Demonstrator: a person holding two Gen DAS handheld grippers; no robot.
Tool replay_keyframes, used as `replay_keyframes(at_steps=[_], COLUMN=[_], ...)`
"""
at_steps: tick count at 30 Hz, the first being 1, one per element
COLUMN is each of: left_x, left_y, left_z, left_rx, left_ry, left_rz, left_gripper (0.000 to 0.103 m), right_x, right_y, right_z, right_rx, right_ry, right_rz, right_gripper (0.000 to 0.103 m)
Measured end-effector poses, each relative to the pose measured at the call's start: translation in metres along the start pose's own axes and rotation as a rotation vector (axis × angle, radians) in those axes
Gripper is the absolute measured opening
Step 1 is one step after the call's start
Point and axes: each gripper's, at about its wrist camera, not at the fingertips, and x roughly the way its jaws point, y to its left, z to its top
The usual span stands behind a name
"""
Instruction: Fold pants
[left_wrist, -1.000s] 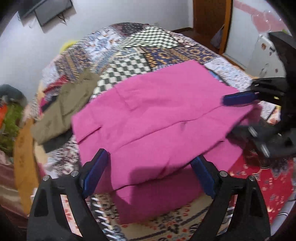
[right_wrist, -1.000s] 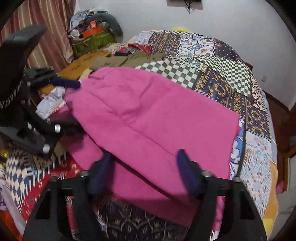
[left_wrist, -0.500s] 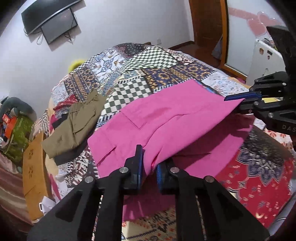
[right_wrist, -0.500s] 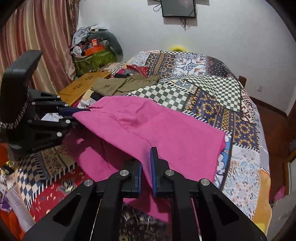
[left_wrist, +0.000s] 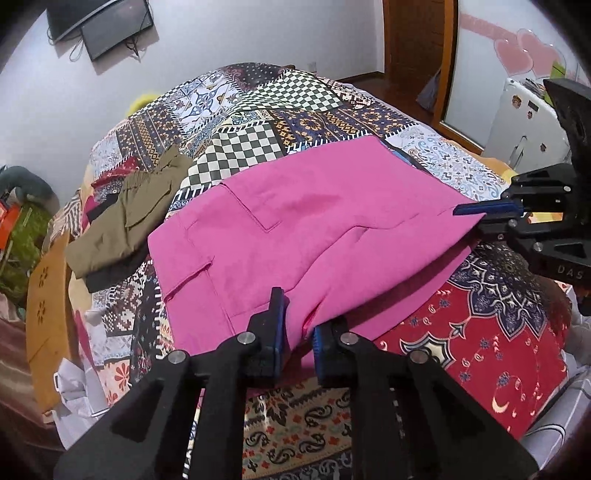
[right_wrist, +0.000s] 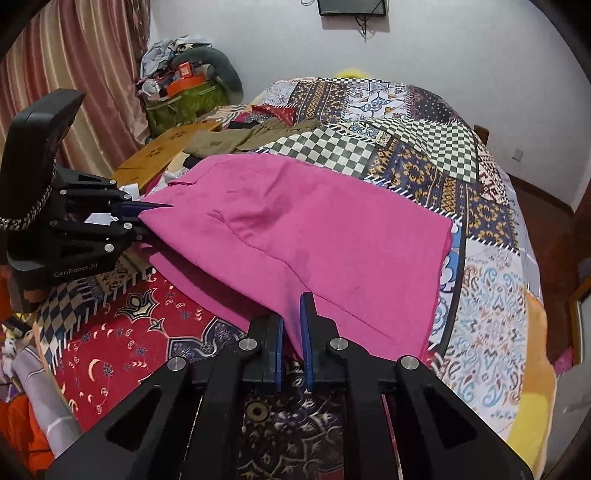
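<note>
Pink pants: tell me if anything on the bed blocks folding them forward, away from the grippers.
Nothing visible does. Both grippers, left and right, are shut on the pink pants; the olive garment lies off to the side, clear.

Pretty lived-in bedroom. White walls, with a dark TV mounted up high and its cables dangling. The bed's patchwork quilt is a riot of checks and florals. Striped pinkish curtains hang on one side, by a pile of clutter. A wooden door and dark wood floor sit further off.
</note>
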Motion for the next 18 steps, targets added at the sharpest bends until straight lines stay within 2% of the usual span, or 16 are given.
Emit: replay_keyframes(at_steps=[4, 6, 8, 14, 18], left_x=[-0.007, -0.011, -0.017, -0.041, -0.046], left_y=[0.002, 0.004, 0.008, 0.028, 0.044], left_z=[-0.005, -0.008, -0.012, -0.008, 0.009], left_rx=[-0.005, -0.014, -0.027, -0.107, -0.173], left_ry=[0.009, 0.021, 0.013, -0.02, -0.047], left_rz=[-0.012, -0.025, -0.042, -0.071, -0.075], left_gripper=[0.02, 0.036, 0.041, 0.041, 0.042], right_x=[-0.005, -0.01, -0.015, -0.041, -0.046], right_y=[0.001, 0.0, -0.001, -0.003, -0.004], right_z=[-0.004, -0.005, -0.005, 0.001, 0.016], right_rx=[0.019, 0.027, 0.045, 0.079, 0.106], right_ry=[0.013, 0.019, 0.026, -0.028, -0.079], right_rz=[0.017, 0.017, 0.021, 0.047, 0.065], right_gripper=[0.008, 0.009, 0.015, 0.035, 0.04])
